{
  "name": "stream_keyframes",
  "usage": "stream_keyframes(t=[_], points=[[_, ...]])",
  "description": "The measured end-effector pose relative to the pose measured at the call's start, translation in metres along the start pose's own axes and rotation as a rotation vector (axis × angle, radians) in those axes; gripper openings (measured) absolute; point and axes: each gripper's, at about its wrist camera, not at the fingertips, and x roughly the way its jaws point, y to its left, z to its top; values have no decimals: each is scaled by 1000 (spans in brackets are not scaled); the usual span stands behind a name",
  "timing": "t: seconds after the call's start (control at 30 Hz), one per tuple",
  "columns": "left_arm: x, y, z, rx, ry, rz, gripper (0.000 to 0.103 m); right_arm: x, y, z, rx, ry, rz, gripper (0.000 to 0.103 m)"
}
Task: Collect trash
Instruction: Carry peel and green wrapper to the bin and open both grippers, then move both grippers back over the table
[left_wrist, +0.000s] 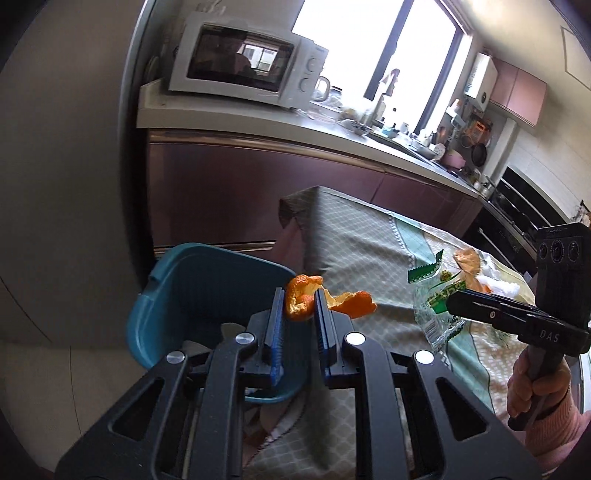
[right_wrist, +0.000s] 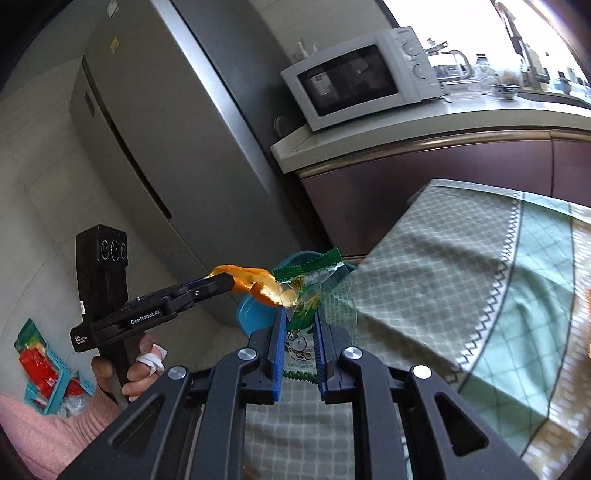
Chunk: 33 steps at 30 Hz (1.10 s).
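Item, two loads in my charge: left gripper (left_wrist: 299, 308) clamped on orange peel (left_wrist: 301, 299) just beside the teal bin (left_wrist: 207, 280), right gripper (right_wrist: 300, 325) clamped on green wrapper (right_wrist: 306, 291) nearby; I'd release only once squarely above its mouth.
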Motion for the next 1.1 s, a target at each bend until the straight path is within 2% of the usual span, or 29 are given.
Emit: stream_keyframes(t=[0.1, 0.3, 0.43, 0.63, 0.7, 0.73, 0.87, 1.0, 1.1], points=[[10, 23, 1, -25, 17, 58, 16, 29, 11, 9, -27, 41, 6, 13], [32, 54, -5, -70, 54, 104, 16, 79, 16, 19, -38, 123, -4, 13], [47, 66, -11, -81, 86, 120, 17, 107, 12, 20, -21, 175, -17, 14], [73, 73, -16, -93, 135, 133, 19, 135, 6, 19, 13, 222, -38, 21], [79, 74, -18, -99, 147, 137, 20, 139, 3, 19, 22, 228, -45, 23], [82, 75, -18, -102, 150, 135, 20, 139, 3, 20, 23, 228, -48, 29], [81, 73, -20, -99, 140, 148, 20, 131, 0, 20, 29, 210, -37, 30], [77, 67, -18, -96, 123, 140, 20, 106, 3, 17, 17, 169, -23, 30], [67, 55, -16, -78, 96, 119, 25, 82, 5, 13, 0, 135, -17, 32]])
